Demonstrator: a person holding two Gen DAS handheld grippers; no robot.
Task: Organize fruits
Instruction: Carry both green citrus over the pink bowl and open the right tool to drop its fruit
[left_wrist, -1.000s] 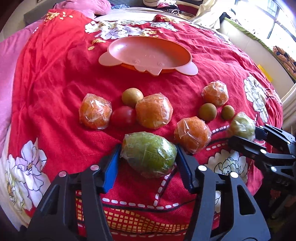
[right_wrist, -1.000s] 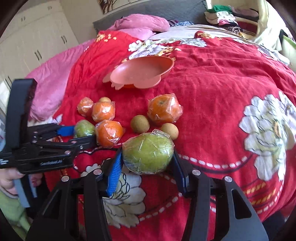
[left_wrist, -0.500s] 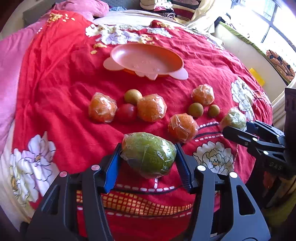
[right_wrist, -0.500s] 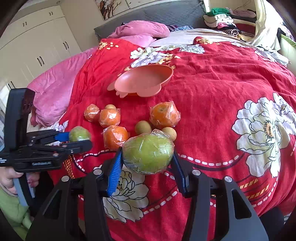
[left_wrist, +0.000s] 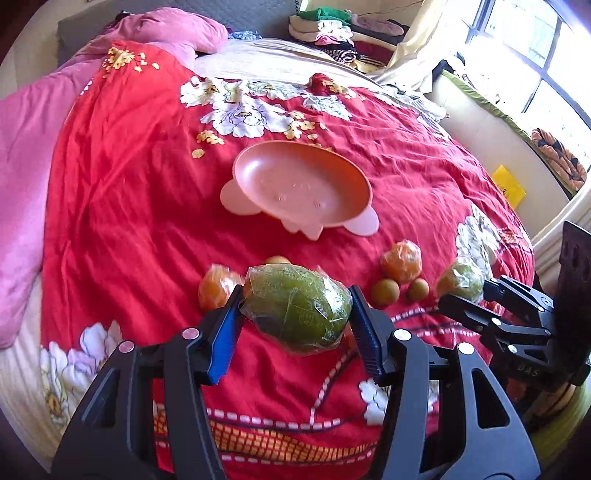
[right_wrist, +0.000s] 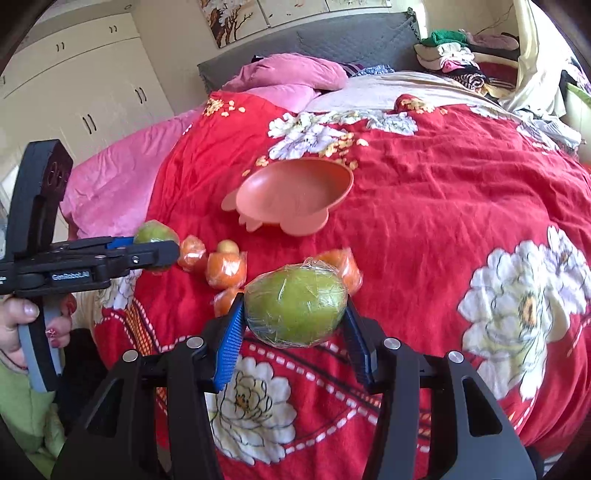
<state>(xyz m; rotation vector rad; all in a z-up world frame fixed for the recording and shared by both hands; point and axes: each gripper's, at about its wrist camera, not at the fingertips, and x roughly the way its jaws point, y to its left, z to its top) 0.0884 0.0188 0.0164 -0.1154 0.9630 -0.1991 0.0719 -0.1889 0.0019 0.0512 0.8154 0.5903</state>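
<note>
Both grippers, left gripper (left_wrist: 293, 314) and right gripper (right_wrist: 293, 308), have risen, each clamping a wrapped green fruit (left_wrist: 295, 304). Your pink bowl (left_wrist: 301, 186) lies at 12 o'clock, beyond the oranges.

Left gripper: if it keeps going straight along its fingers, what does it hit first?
Likely the wrapped oranges lying just past the green fruit the left gripper holds; beyond them, the pink plate. Depth is unclear.
</note>
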